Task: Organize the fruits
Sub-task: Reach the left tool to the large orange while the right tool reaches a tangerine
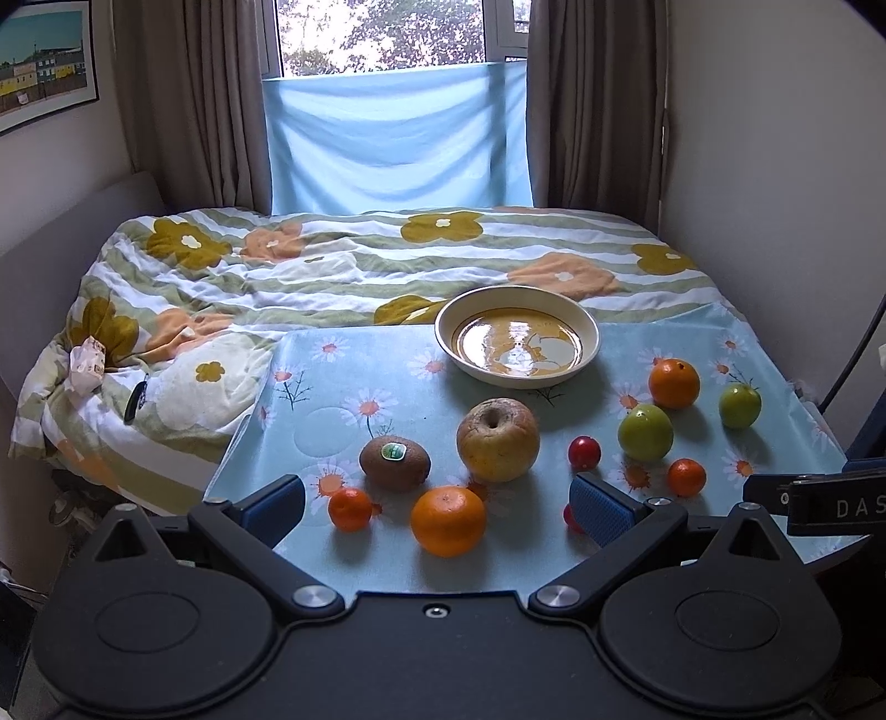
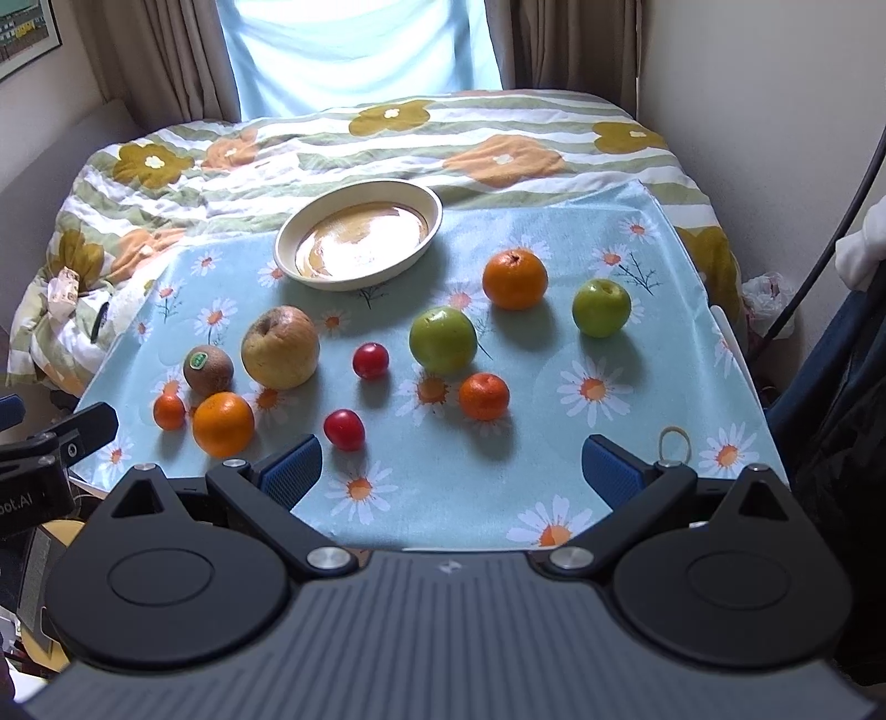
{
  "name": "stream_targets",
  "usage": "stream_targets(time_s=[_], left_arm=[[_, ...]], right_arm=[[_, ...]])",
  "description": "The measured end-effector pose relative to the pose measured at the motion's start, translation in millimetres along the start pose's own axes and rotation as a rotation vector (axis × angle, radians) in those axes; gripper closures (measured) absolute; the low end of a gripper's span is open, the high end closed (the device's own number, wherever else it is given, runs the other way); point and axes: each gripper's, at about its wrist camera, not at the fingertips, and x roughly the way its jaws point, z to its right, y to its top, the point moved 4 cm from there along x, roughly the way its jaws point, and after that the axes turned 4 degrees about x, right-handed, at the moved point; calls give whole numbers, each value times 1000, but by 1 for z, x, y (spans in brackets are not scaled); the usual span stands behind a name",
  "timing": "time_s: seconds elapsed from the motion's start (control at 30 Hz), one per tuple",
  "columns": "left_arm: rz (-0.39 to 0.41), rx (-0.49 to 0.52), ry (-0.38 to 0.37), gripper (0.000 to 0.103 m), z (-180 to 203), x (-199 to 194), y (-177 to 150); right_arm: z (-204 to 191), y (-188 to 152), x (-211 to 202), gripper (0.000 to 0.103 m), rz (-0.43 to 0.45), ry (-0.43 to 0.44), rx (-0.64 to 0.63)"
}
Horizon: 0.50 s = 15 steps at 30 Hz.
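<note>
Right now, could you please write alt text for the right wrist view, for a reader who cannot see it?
Ten fruits lie loose on a blue daisy tablecloth before an empty cream bowl: oranges, green apples, red tomatoes, a kiwi and a yellow apple. The right gripper is open, holding nothing.

Daylight from window [image 1: 382, 33] at back, blown out; glare on bowl [image 2: 360, 243]; soft fruit shadows fall toward cam; fisheye bends edges, corners dark

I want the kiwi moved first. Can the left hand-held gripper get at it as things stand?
Probably yes. The left hand-held gripper is open and empty. The kiwi lies just ahead, but a small mandarin and an orange sit in front, and the yellow apple crowds its right side.
</note>
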Motion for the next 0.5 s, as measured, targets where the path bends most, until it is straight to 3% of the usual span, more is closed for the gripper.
stream_targets(time_s=[0.33,0.5], left_arm=[[-6,16,-4,0,-1,23,-8],[-2,-27,43,0,2,41,-16]], right_arm=[[2,3,22,0,27,13,-29],[11,3,45,0,39,36,-77]])
